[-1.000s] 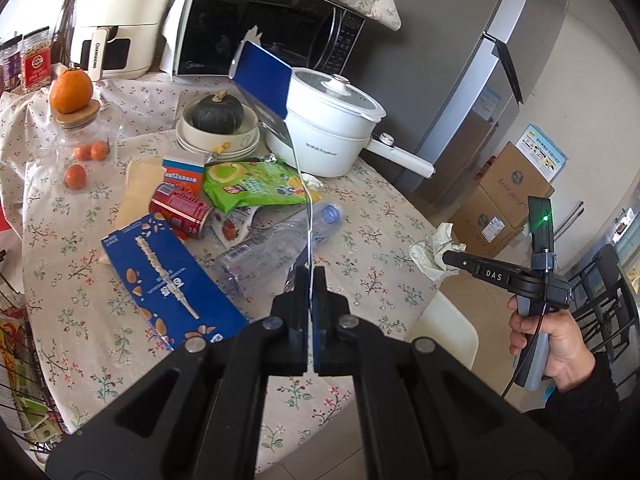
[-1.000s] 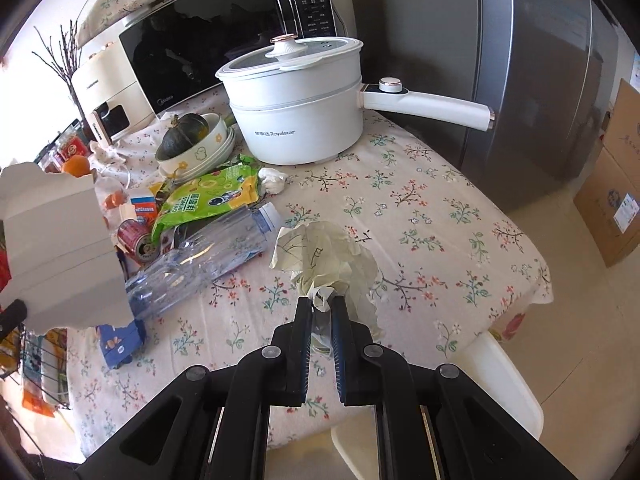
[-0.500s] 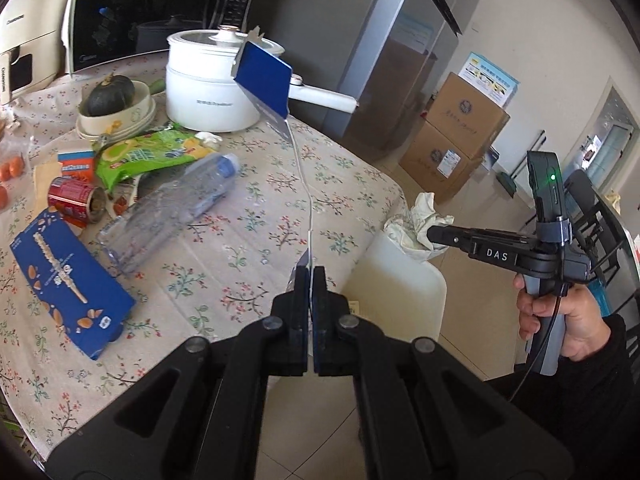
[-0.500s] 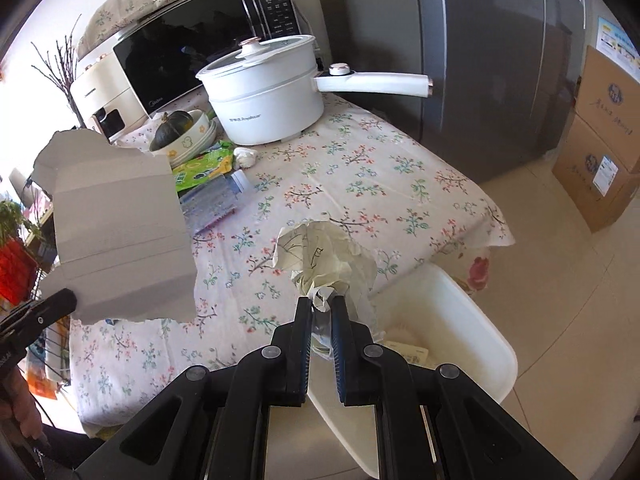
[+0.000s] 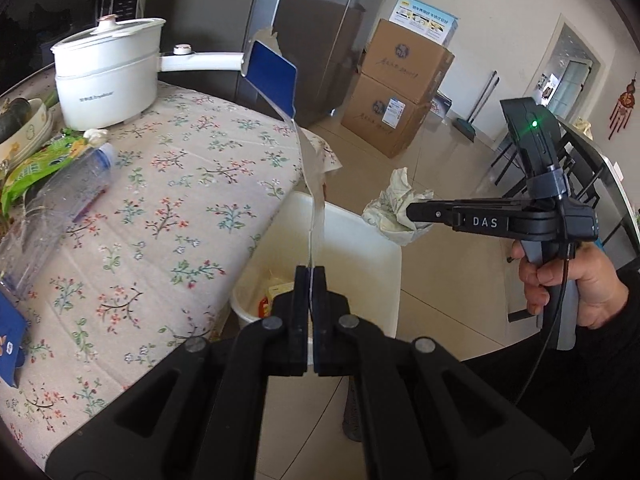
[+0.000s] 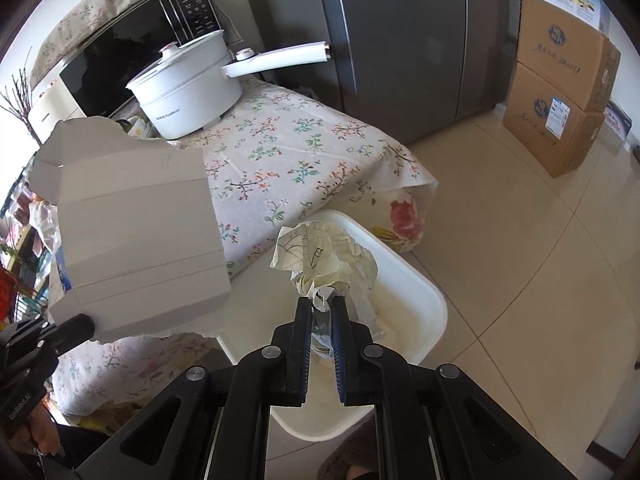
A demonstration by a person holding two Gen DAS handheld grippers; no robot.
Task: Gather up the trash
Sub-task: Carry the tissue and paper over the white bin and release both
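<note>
Holding both loads over the white bin beside the tabletop corner, release low. Left hand-held gripper is clamped on the flattened carton, right hand-held gripper on the crumpled paper.

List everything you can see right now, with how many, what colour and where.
Flattened carton: 1, blue outside, grey inside, held above the bin's table side.
Crumpled paper: 1, cream, held over the bin.
Trash bin: 1, white, on the floor beside the table; some trash inside.
Table: 1, floral cloth.
Electric pot: 1, white, far end of table.
Plastic bottle: 1, clear, lying on the table.
Snack bag: 1, green, by the bottle.
Microwave: 1, black, behind the pot.
Fridge: 1, grey, beyond the table.
Cardboard boxes: 2, brown, stacked on the floor.
Left gripper: shut on the carton.
Right gripper: shut on the paper.
</note>
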